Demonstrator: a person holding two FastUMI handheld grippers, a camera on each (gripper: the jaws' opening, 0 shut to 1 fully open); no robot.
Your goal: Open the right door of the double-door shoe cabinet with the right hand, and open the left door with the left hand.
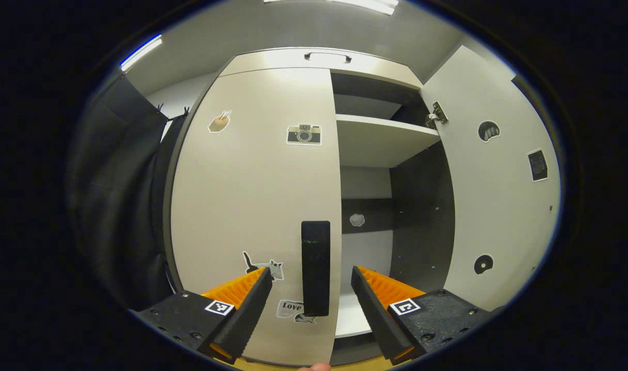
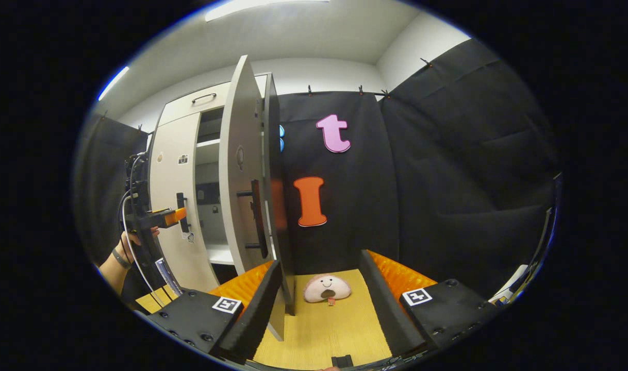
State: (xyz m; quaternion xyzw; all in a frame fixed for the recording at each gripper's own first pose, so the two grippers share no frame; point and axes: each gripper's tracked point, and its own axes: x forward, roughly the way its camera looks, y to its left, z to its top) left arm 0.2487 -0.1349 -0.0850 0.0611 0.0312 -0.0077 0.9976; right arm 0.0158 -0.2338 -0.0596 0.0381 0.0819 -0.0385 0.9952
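Two grippers are working at one cabinet (image 1: pixel 314 56) with two doors. In the left gripper view, the left gripper (image 1: pixel 311 296) is standing with its jaws spread wide, and the black handle (image 1: pixel 315 268) of the left door (image 1: pixel 252 206) is sitting in the gap between them, touching neither finger as far as the curved picture lets me judge. That door is lying closed, with four stickers on its face; its free edge is running just beside the handle. Past that edge the inside is showing: one shelf (image 1: pixel 381 136) above, dark walls, open room below. The right door (image 1: pixel 494 196) is hanging swung out, its hinge (image 1: pixel 436 114) near the top.

In the right gripper view, the right gripper (image 2: pixel 321 291) is also spread open, gripping nothing, with the right door's lower edge just beside its left finger. This view is showing the door edge-on, its own handle (image 2: pixel 256 219) on the outer face, and one plush toy (image 2: pixel 327 288) on the yellow floor (image 2: pixel 324 330) between the fingers. Farther off, a hand (image 2: pixel 131 242) is holding the left gripper at the left door.
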